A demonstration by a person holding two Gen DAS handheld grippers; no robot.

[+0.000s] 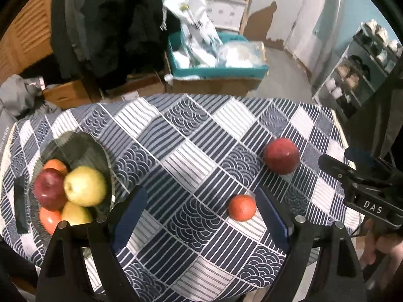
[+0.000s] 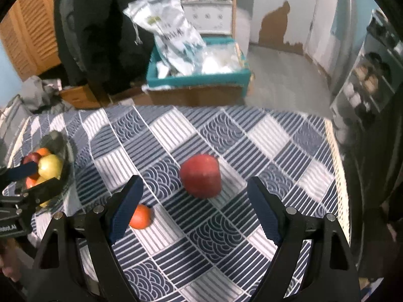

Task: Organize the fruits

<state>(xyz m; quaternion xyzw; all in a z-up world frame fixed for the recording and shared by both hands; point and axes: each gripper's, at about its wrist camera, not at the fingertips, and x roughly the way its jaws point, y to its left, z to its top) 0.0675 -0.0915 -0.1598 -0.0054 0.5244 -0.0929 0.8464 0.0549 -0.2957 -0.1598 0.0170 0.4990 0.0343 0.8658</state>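
Note:
A glass bowl (image 1: 80, 143) at the table's left holds several fruits, among them a red apple (image 1: 49, 188) and a yellow apple (image 1: 84, 185). A red apple (image 1: 280, 156) and a small orange (image 1: 241, 207) lie loose on the patterned cloth. My left gripper (image 1: 199, 216) is open and empty, with the orange just inside its right finger. My right gripper (image 2: 195, 206) is open and empty, with the red apple (image 2: 201, 176) just ahead between its fingers and the orange (image 2: 141, 216) by its left finger. The bowl also shows in the right wrist view (image 2: 65, 143).
The blue-and-white patterned tablecloth (image 1: 189, 151) covers a small table; its far edge and right edge are close. Beyond it stand a teal box of bags (image 1: 216, 70), cardboard boxes, dark clothing and a shelf rack (image 1: 357, 75) at right.

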